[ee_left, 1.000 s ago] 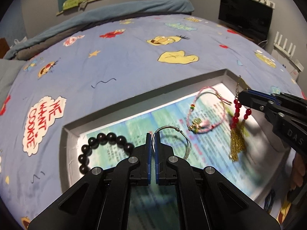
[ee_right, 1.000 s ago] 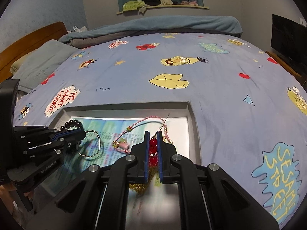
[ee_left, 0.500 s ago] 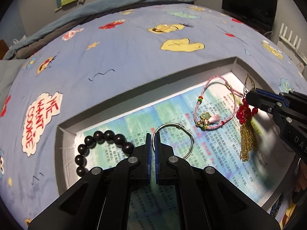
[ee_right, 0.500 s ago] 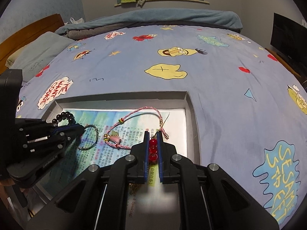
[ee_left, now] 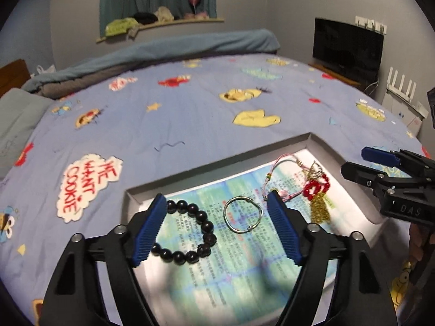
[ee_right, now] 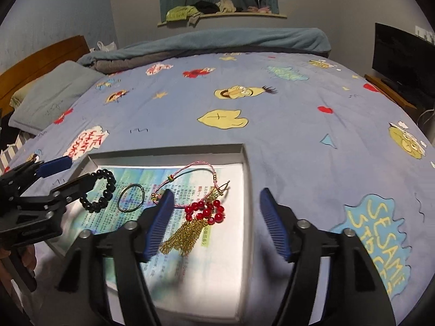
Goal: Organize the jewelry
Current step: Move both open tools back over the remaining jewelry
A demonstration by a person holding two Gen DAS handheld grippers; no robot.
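Left wrist view: the left gripper has just been opening and stands wide, nothing pinched; the silver ring lies loose between its fingers on the printed paper lining the shallow grey box, beside the black bead bracelet. The right gripper has likewise just spread wide, and the red bead and gold tassel ornament lies free on the paper, overlapping the pink cord bracelet.
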